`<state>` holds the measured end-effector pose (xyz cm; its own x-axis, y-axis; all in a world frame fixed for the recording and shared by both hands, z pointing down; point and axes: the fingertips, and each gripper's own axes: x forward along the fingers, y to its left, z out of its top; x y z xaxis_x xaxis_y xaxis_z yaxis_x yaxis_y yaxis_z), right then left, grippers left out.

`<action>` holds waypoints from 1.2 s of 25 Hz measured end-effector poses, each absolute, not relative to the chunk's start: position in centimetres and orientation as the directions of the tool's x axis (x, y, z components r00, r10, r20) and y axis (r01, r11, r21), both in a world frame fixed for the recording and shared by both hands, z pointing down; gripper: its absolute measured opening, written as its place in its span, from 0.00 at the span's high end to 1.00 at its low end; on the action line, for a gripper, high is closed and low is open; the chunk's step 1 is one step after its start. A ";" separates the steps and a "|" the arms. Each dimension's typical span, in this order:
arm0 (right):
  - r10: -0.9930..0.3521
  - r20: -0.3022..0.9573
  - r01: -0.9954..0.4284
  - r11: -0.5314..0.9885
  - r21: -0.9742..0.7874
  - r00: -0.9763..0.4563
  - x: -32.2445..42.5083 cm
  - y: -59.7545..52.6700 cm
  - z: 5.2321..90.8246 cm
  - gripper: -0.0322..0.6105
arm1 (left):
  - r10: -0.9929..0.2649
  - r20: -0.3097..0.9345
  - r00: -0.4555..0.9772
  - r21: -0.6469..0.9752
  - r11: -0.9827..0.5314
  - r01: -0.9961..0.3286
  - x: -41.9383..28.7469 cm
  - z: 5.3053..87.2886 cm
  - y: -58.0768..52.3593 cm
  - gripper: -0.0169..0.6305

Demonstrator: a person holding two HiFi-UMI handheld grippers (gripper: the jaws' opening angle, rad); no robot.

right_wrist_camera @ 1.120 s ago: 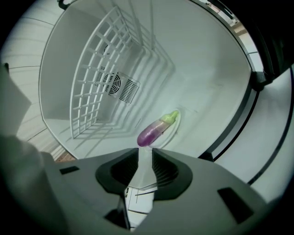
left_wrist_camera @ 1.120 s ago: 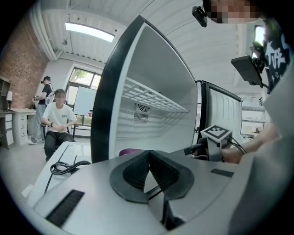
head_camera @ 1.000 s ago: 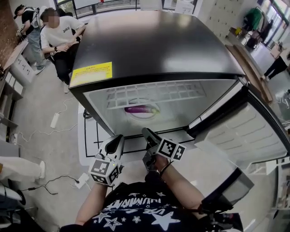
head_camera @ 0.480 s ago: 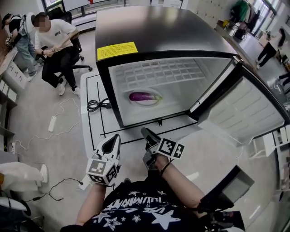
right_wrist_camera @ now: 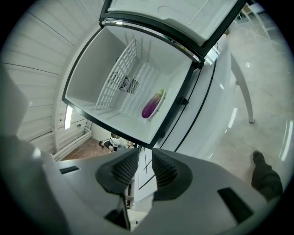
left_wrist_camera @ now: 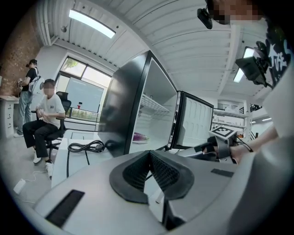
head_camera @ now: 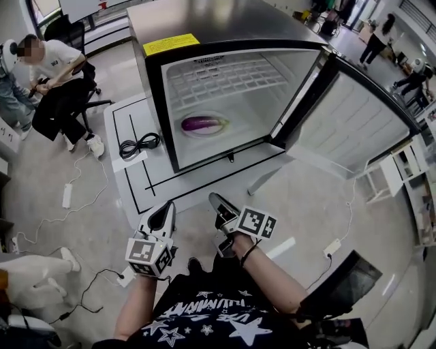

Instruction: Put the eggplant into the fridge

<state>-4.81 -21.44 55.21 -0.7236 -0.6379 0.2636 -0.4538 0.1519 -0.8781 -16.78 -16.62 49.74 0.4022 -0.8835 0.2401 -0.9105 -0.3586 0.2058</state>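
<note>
Eggplant position: the eggplant is lying on the floor of the fridge, near the front opening, touching neither gripper.
Long axis: it is running left to right across the compartment, roughly parallel to the front edge.
Direction from jaws: it is sitting well ahead of both grippers. The right gripper view is looking straight into the compartment, while the left gripper view is catching it obliquely past the fridge side.
Left gripper: the pads are meeting at the tips and holding nothing.
Right gripper: a narrow slit is showing between the pads, with nothing in it.
Door: it is standing wide open, swung to the right.
Nearer hand (judgement): the right gripper is sitting closer to the door, so it is looking better placed to shut it.
Task status (judgement): placement is looking done, with the door not yet shut.
Writing: a yellow label is showing on the fridge top, its print too small to read.
</note>
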 end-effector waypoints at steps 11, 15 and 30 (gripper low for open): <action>-0.656 0.247 -0.457 0.169 -0.873 -0.713 -2.4 -18.8 54.5 0.80 | -0.849 0.224 0.479 0.246 -0.426 -0.870 -13.7 50.3 -14.6 0.96; -0.642 0.239 -0.448 0.183 -0.875 -0.728 -1.2 -17.2 54.3 0.80 | -0.845 0.228 0.484 0.247 -0.430 -0.868 -11.8 50.3 -13.1 0.96; -0.599 0.214 -0.421 0.229 -0.877 -0.772 5.7 -7.6 53.2 0.81 | -0.861 0.220 0.458 0.203 -0.419 -0.885 -4.1 48.3 -4.1 0.96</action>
